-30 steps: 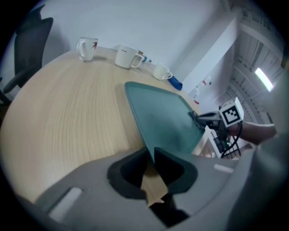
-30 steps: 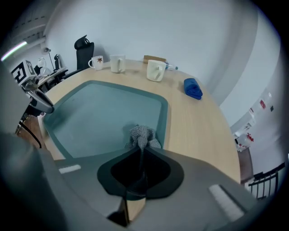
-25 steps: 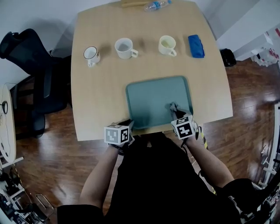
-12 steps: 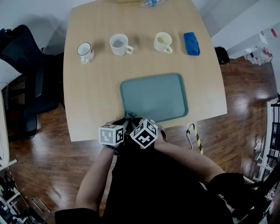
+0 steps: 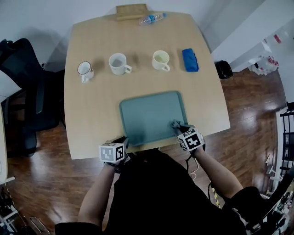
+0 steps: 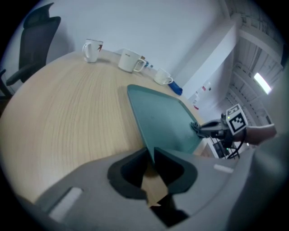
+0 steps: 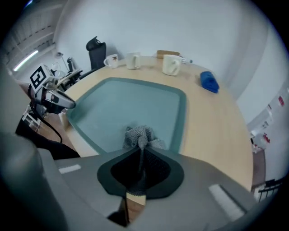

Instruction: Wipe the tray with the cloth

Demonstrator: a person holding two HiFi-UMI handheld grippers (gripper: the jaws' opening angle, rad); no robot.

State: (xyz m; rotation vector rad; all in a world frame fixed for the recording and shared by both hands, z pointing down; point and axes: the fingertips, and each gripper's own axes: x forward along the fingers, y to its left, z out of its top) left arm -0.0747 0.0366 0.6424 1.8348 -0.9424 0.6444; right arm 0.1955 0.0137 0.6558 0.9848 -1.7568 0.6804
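A teal tray lies on the wooden table near its front edge. My left gripper is shut on the tray's near-left rim; in the left gripper view the rim runs straight into the closed jaws. My right gripper is shut on a crumpled grey cloth and presses it onto the tray's near-right corner. In the right gripper view the cloth bunches out of the gripper onto the tray floor.
Three mugs stand in a row across the table beyond the tray, with a folded blue cloth to their right. A water bottle and a wooden block lie at the far edge. An office chair stands left.
The right gripper with the cloth swept from the tray's near-right corner to its near-left corner beside the left gripper, then back to the near-right corner. The left gripper stayed on the rim.
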